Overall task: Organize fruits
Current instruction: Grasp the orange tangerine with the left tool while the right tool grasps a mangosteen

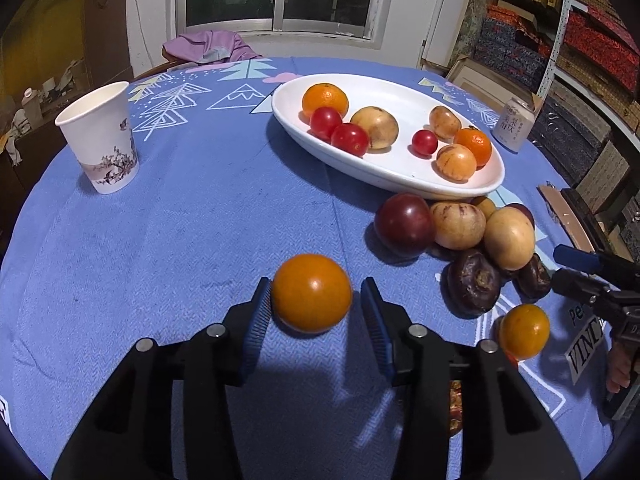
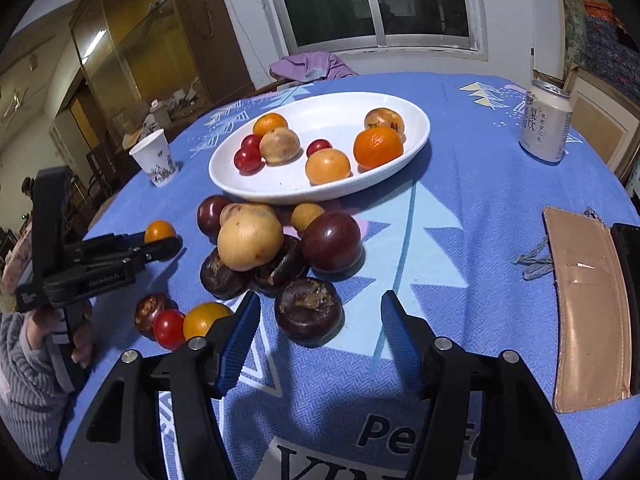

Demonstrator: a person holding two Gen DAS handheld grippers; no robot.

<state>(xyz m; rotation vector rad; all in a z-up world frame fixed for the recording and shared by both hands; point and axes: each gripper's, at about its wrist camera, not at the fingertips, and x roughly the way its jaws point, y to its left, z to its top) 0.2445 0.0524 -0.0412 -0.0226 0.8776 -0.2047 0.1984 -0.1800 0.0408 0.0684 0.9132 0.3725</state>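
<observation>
The left tool (image 1: 316, 300) sits low over the blue-clothed desk (image 1: 160, 240) with an orange tomato (image 1: 311, 291) between its blue pads — the left pad looks to touch the skin, the right pad stands just clear, so the fruit is bracketed rather than squeezed. The tomato rests on the cloth, on the near side, well short of the white oval dish (image 1: 400, 178).

The right tool (image 2: 318, 320) is angled down with its jaws parted wide, gripping nothing — a dark water chestnut (image 2: 309, 310) lies on the cloth between the fingers, touched by neither. Just behind it is the loose heap: more water chestnuts, a pale yellow fruit (image 2: 250, 242) and a dark red plum (image 2: 331, 242), piled against the dish's near rim.

The dish itself holds tangerines, cherry tomatoes and pale striped fruits. A paper cup (image 1: 100, 136) stands off to the left, a drink can (image 2: 546, 122) to the right, a tan wallet (image 2: 588, 308) by the desk's right edge.
</observation>
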